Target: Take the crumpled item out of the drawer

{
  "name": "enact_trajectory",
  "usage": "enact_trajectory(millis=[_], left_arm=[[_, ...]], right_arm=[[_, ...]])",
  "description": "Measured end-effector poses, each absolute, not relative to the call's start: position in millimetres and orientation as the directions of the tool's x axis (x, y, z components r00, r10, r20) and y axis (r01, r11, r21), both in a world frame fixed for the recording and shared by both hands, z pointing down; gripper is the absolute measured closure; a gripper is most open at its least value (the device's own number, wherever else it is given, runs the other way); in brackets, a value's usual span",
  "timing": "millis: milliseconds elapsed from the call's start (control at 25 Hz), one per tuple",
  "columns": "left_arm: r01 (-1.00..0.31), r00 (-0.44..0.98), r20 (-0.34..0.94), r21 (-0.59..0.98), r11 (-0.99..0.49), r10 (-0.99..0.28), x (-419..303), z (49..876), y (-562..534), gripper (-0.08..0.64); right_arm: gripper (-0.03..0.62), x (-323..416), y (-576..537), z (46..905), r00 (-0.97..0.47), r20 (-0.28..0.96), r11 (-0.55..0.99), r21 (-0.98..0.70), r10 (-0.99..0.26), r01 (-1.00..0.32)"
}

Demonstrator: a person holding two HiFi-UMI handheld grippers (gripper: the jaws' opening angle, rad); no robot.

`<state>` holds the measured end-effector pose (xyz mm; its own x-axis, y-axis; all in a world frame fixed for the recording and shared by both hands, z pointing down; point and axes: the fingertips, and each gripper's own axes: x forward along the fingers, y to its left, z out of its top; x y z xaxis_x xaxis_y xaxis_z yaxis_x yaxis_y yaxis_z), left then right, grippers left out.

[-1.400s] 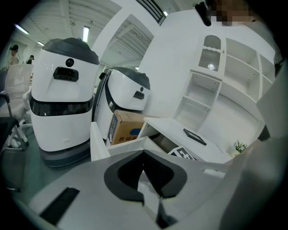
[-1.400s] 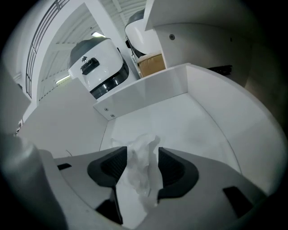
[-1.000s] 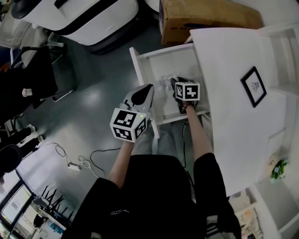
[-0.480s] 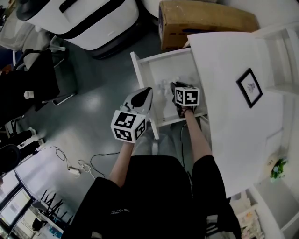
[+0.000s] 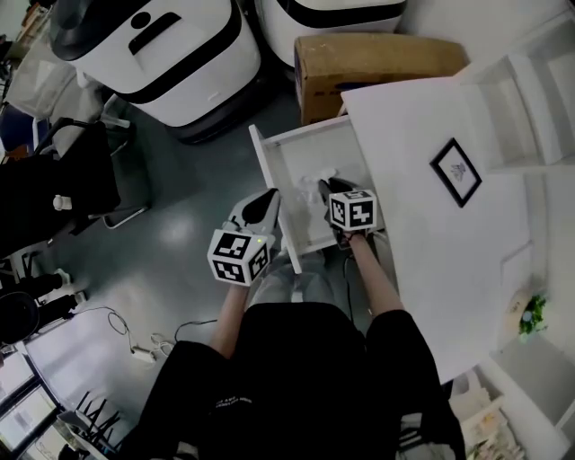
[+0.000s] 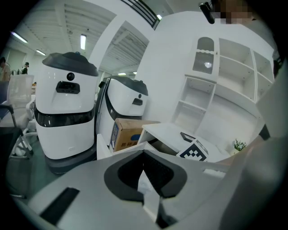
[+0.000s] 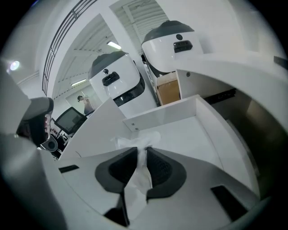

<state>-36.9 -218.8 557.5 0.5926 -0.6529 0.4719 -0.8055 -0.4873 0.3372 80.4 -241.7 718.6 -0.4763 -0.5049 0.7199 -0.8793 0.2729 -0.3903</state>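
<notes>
Right claw point(image 7: 143, 152) just closed from wider gape, pads now pinching crumpled tissue point(image 7: 135, 143). Tissue not out yet, inside drawer point(image 5: 305, 133), centre of head view. Left claw point(image 6: 145, 167) looks clamped on drawer front point(image 5: 263, 154). Grip made; lift-out should follow.

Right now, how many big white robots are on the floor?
2. One big white robot stands left of the brown cardboard box; the other is beside it, behind that box. Others may be hidden off-camera.
</notes>
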Motion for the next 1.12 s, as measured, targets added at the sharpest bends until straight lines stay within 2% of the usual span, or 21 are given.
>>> enact_trajectory(millis=[520, 1120], left_arm=[[-0.803, 0.596, 0.395, 0.3, -0.515, -0.699, -45, 511, -200, 0.561], [-0.812, 0.581, 0.268, 0.257, -0.524, -0.769, -62, 451, -188, 0.561]], right_arm=[[0.534, 80, -217, 628, -0.537, 0.574, 0.356, -0.405, -0.618, -0.842], [0.534, 91, -206, 499, -0.546, 0.309, 0.425, -0.38, -0.779, -0.822]])
